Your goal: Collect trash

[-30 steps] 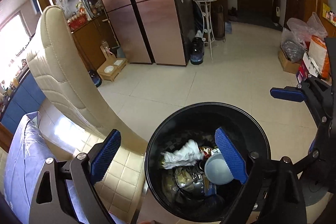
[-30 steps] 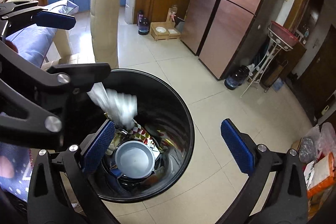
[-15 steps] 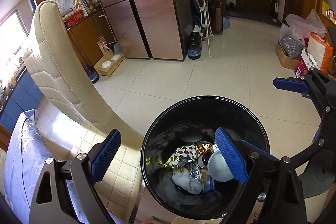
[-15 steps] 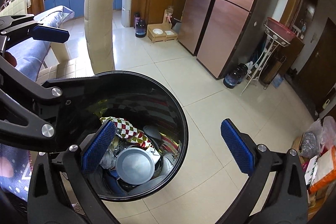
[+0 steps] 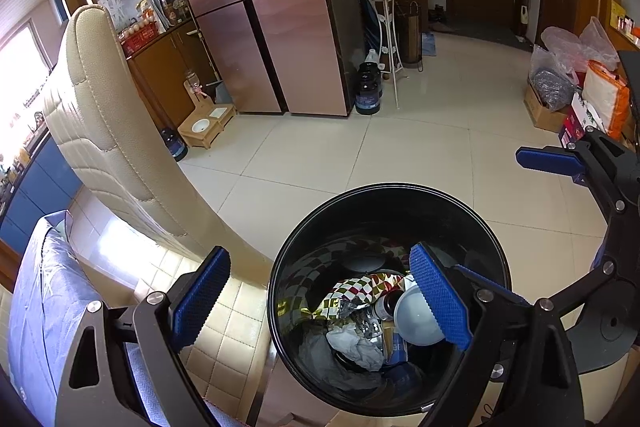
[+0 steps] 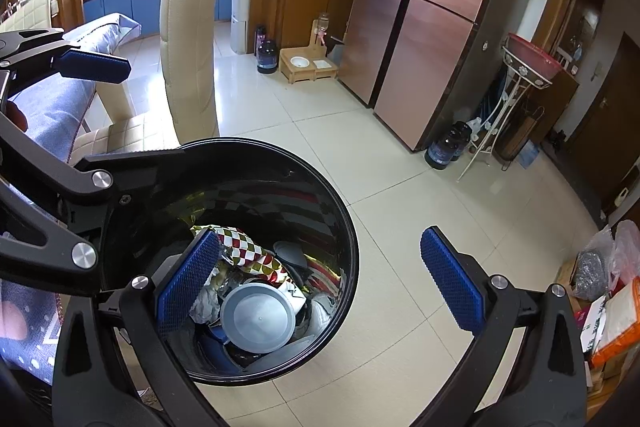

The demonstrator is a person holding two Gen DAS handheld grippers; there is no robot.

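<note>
A round black trash bin [image 5: 496,247] stands on the tiled floor; it also shows in the right wrist view [image 6: 348,247]. Inside lie a crumpled white tissue [image 5: 356,345], a checkered foil wrapper [image 5: 360,287], a grey bowl [image 6: 258,319] and other rubbish. My left gripper [image 5: 320,299] is open and empty, hovering over the bin's left rim. My right gripper [image 6: 320,287] is open and empty above the bin's right rim. Each gripper appears in the other's view.
A cream quilted chair [image 5: 104,131] stands left of the bin, beside a blue cloth-covered seat [image 5: 44,299]. Copper-coloured fridge [image 5: 280,7], bottles [image 5: 368,91], a metal stand [image 5: 384,27] and a pet feeder [image 5: 206,125] lie beyond. Bags and boxes [image 5: 576,91] sit at right.
The white tissue fell from the air into the bin and now lies at the bottom. Both grippers have risen slightly and stay open.
</note>
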